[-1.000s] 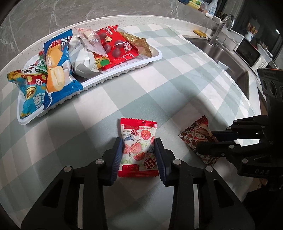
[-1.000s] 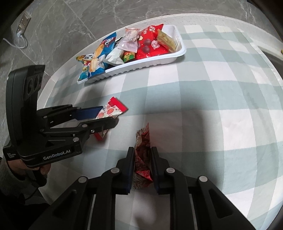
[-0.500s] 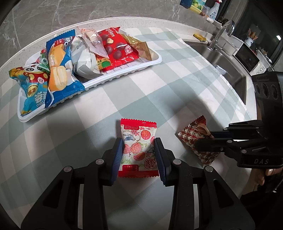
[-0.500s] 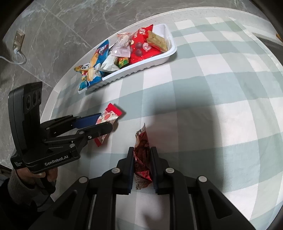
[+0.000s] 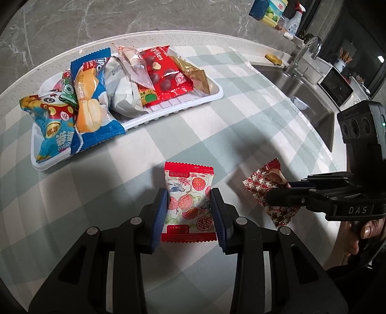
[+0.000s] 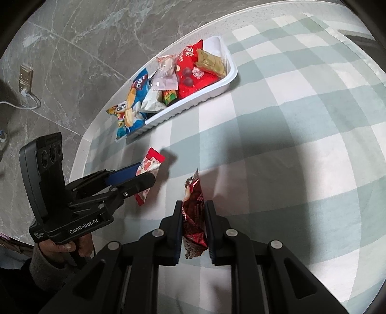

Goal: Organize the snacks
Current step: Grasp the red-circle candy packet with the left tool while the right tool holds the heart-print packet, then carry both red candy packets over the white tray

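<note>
Left tool (image 5: 189,207) pinching lychee packet (image 5: 188,201), right tool (image 6: 193,217) pinching dark-red packet (image 6: 194,217) edgewise, both above table (image 6: 289,120). Risk: slick foil slipping free short of crowded tray (image 5: 168,108).

Your worktop (image 5: 253,79) under a pale green-and-white checked cloth (image 5: 217,125), steel sink (image 5: 311,101) with curved tap (image 5: 311,46) at your far right, yellow sponge (image 5: 273,59) on its rim, spray bottle (image 5: 294,21) behind, grey marbled floor (image 6: 84,48), wall socket (image 6: 25,78) with white cable (image 6: 24,105).
</note>
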Demonstrator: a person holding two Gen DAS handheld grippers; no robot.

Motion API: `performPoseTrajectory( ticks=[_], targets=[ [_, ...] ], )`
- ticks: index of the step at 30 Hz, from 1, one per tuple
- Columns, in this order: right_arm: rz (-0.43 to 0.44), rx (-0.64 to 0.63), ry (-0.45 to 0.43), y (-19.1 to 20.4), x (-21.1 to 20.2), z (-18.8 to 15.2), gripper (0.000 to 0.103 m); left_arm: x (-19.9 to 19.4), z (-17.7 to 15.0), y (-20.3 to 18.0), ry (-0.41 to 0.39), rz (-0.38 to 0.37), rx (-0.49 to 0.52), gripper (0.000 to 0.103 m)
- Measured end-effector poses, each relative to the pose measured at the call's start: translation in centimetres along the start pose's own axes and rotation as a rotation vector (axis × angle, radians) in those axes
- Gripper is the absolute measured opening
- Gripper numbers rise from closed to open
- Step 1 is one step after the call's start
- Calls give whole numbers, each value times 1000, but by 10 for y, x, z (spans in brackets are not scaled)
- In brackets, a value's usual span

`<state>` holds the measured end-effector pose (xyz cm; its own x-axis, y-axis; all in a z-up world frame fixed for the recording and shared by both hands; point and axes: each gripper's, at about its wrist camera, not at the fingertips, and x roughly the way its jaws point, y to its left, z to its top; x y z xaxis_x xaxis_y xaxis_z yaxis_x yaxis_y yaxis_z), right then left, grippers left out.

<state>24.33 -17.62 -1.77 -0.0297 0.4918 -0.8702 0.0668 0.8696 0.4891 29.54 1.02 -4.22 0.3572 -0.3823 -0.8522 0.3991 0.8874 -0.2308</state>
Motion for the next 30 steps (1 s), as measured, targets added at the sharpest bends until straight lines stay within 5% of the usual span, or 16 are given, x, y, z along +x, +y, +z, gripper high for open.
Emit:
performPoseTrajectory(
  ticks=[30],
  targets=[
    [111, 68, -29, -1, -8, 33, 19, -24, 15, 18, -54, 1, -70, 33]
  ],
)
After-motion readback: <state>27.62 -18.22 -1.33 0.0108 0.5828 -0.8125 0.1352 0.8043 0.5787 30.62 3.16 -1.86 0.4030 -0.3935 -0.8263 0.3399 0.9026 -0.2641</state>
